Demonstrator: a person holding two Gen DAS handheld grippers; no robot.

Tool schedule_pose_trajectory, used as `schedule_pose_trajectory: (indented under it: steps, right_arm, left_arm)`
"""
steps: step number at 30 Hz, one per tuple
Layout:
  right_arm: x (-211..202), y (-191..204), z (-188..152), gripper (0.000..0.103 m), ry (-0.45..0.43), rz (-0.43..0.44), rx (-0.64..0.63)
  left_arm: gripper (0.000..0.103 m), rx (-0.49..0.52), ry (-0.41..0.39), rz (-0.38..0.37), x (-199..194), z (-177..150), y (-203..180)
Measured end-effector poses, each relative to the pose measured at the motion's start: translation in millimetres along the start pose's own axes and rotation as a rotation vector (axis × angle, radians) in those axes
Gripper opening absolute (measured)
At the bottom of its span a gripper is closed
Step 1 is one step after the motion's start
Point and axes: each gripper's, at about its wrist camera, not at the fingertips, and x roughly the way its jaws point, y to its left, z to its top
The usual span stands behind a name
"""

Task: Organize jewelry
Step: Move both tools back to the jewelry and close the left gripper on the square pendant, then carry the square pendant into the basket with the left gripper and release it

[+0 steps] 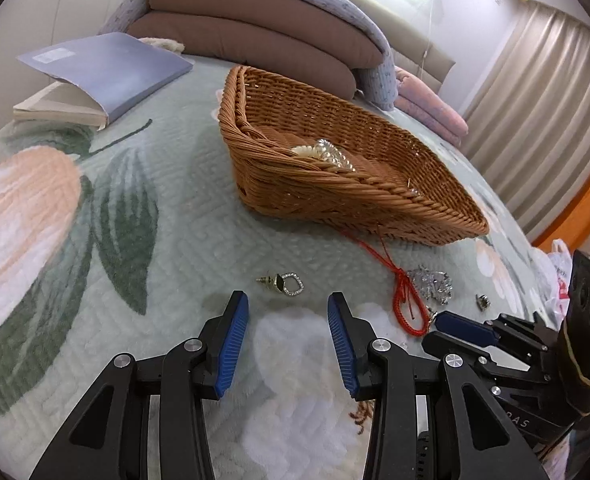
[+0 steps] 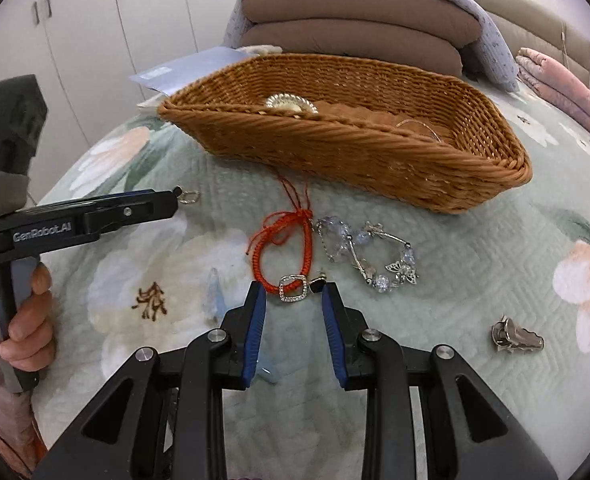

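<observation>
1. The left gripper (image 1: 288, 312) is spread open and holds nothing. It hovers just before a small gold earring with a square rhinestone frame (image 1: 285, 282), which lies on the floral quilted bedspread (image 1: 95, 240).
2. The right gripper (image 2: 294, 300) is also spread and empty. A second square rhinestone earring (image 2: 294, 288) lies between its blue fingertips (image 2: 257, 312), touching the red braided cord bracelet (image 2: 283, 248).
3. I judge both earrings very light, hard and slippery. The frame is the widest part to pinch; the thin post could slip or bend.
4. The quilt is soft, so the fingers may sink a little and the piece may tilt.
5. The silver bracelet with clear beads and butterflies (image 2: 375, 256) is limp and may tangle with the red cord.
6. The woven wicker basket (image 1: 375, 196), already holding some pieces, stands near behind; its rim is low, and there is open room above it.
7. A silver clip (image 2: 517, 338) lies well apart on the right.
</observation>
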Motion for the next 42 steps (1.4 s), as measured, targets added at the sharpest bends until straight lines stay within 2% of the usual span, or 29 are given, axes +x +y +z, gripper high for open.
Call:
schedule_pose_trajectory:
  steps: [9,19,26,29,31,42]
  right_arm:
    - [-4,-21,-1,0.032,-0.01,-0.001,0.082]
    - [3,-10,5,0.032,-0.002,-0.073,0.044]
    - [7,-6,7,0.032,0.006,-0.076,0.02]
    - [8,-3,8,0.032,0.007,-0.09,0.006]
    - [7,-2,7,0.025,0.004,-0.082,0.001]
    - [0,-6,2,0.024,-0.02,-0.083,0.027]
  left_arm:
    - [0.043,0.037,-0.009,0.034,-1,-3,-6]
    - [0.043,0.09,-0.007,0.099,5,-1,-15]
    - [0.042,0.112,0.017,0.132,22,14,-20]
    - [0.034,0.138,0.014,0.165,25,13,-25]
    - [0.021,0.143,0.012,0.177,25,12,-26]
    - [0.016,0.222,-0.006,0.171,20,2,-41]
